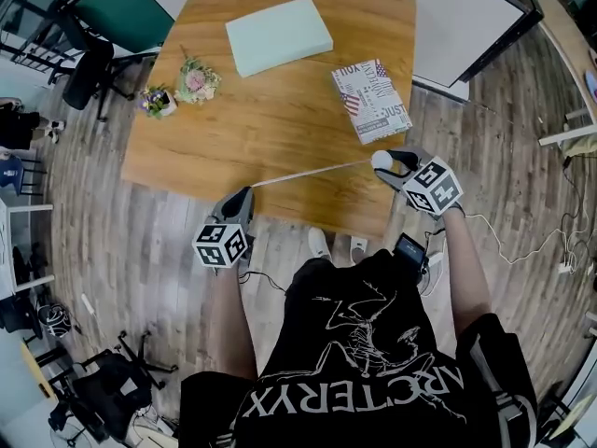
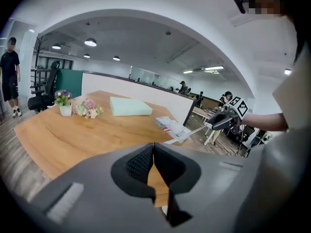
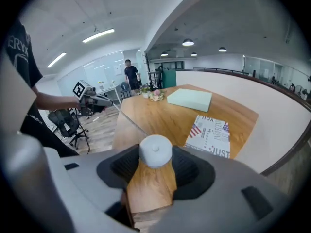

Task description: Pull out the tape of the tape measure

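left gripper (image 1: 244, 194) pinched tight on the tape (image 1: 308, 173) end, just off the table's near edge. the tape runs taut along that edge, a good length already out. right gripper (image 1: 392, 166) is part open, clamped on the white case (image 3: 155, 151) at the table's near right corner. more pull possible, i'd say. on the wooden table (image 1: 280, 119): flowers (image 1: 196, 82), box (image 1: 278, 35), magazine (image 1: 371, 101). plank floor (image 1: 112, 231), open office.

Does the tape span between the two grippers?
Yes, the head view shows the thin tape running from the left gripper to the white tape measure in the right gripper.
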The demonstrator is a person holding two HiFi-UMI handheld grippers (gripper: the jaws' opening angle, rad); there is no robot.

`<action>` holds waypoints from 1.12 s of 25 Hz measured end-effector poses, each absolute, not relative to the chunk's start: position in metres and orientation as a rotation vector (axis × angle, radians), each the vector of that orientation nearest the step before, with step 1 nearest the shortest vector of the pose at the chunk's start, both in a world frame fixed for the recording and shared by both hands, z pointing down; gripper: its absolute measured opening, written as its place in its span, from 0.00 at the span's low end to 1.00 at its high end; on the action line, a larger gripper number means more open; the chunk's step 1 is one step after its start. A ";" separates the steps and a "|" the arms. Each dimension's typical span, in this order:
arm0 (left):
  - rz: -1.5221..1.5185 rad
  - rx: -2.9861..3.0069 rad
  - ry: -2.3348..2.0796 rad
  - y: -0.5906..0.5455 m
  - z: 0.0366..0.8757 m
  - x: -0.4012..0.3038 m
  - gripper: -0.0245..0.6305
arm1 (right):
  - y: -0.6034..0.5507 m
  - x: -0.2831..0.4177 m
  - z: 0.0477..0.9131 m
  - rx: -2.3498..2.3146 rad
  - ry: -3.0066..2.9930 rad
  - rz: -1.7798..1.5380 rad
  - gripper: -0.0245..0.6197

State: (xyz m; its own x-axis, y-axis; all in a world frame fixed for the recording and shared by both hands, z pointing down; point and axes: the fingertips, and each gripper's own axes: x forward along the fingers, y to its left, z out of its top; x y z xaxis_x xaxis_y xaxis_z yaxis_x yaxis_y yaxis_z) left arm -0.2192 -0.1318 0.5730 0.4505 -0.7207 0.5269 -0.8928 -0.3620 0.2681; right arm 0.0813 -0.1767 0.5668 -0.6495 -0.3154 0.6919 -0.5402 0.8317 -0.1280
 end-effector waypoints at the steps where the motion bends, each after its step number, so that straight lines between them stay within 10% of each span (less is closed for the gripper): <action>1: 0.460 2.155 -1.334 -0.135 0.589 -0.219 0.06 | -0.180 0.080 0.580 0.625 -2.300 0.441 0.37; 28: 0.891 1.862 -1.357 -0.166 0.748 -0.235 0.07 | -0.201 0.059 0.747 0.648 -2.040 0.522 0.38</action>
